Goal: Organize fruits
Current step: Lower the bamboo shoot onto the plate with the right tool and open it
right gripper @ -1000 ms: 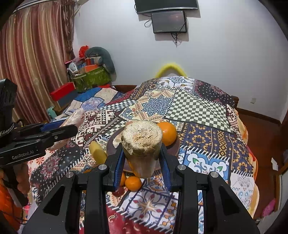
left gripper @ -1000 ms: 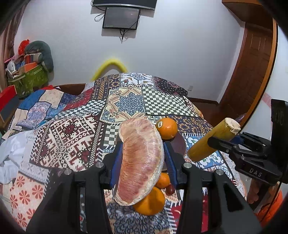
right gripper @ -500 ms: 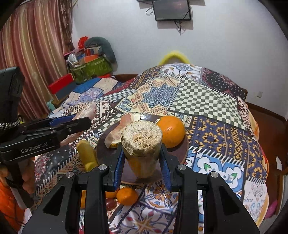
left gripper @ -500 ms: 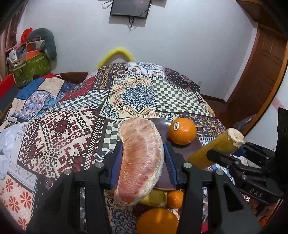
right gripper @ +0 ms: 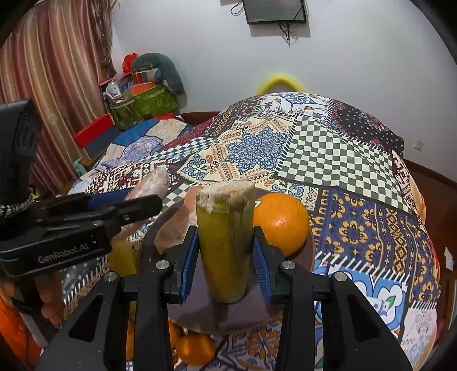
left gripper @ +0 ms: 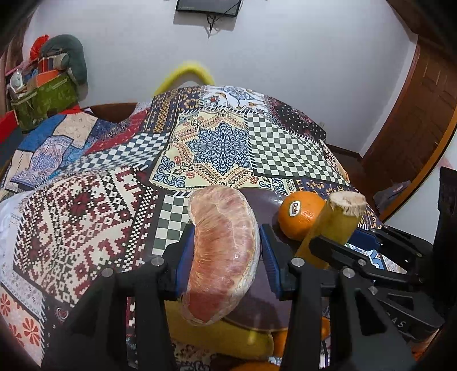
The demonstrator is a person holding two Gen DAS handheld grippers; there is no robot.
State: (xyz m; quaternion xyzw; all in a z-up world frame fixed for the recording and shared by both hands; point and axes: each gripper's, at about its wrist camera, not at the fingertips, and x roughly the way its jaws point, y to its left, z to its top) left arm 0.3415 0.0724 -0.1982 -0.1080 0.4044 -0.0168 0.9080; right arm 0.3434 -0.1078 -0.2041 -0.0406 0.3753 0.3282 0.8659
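The left gripper is closed on a wrapped pomelo segment; its long axis runs up the frame, away from the camera. The right gripper clamps a yellow-green sugarcane piece that stands along the fingers. The dark plate lies directly under both, in the lower centre of each view, with an orange on its far right side. The bare plate area lies nearer the right gripper, I think.

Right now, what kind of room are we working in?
Probably a lived-in bedroom or sitting room: a patchwork quilt covers the work surface, a wall-mounted screen hangs opposite, and striped curtains sit beside piled belongings.
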